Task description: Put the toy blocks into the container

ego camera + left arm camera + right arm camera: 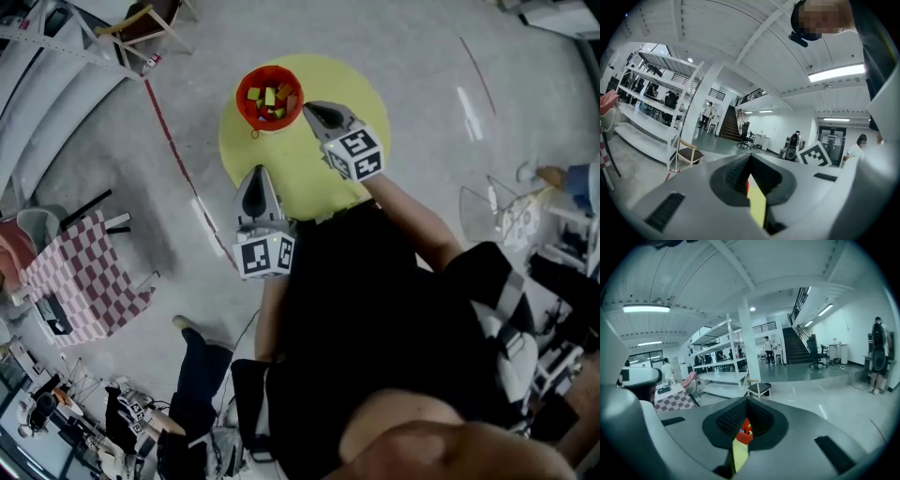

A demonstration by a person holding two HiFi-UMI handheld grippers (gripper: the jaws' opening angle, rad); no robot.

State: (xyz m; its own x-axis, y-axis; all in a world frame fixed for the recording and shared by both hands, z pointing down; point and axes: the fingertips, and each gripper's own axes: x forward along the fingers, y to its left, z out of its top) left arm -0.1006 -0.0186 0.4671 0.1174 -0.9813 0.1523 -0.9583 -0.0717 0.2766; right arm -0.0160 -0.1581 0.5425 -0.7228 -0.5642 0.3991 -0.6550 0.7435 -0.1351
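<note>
both claws look done w/ their work for now: the right gripper (308, 106) has its jaws pressed together w/ nothing between them, just a slit thru which its own view catches some red and yellow, and the left gripper (260, 172) is closed & empty too, hanging over the near edge of the yellow table (361, 89). the toy blocks (270, 97), yellow, green and orange ones, all sit inside the red container (240, 101), and i can't spot any loose on the tabletop, tho the claws and the person's arm cover part of it so one could be hiding there. so imo the job's near enough finished, and the trouble from here would be undoing it. the right claw's tip is just beside the container's rim, on its right side. a careless sideways swing or a drop of that hand could clip the rim and tip the thing or shove it. the container also stands close to the far edge of the table, so a nudge that way might send it and the blocks onto the floor. it looks light, prob plastic, so it wouldn't take much. and if a block is still left somewhere, shut jaws would only poke it abt till they're opened first.
</note>
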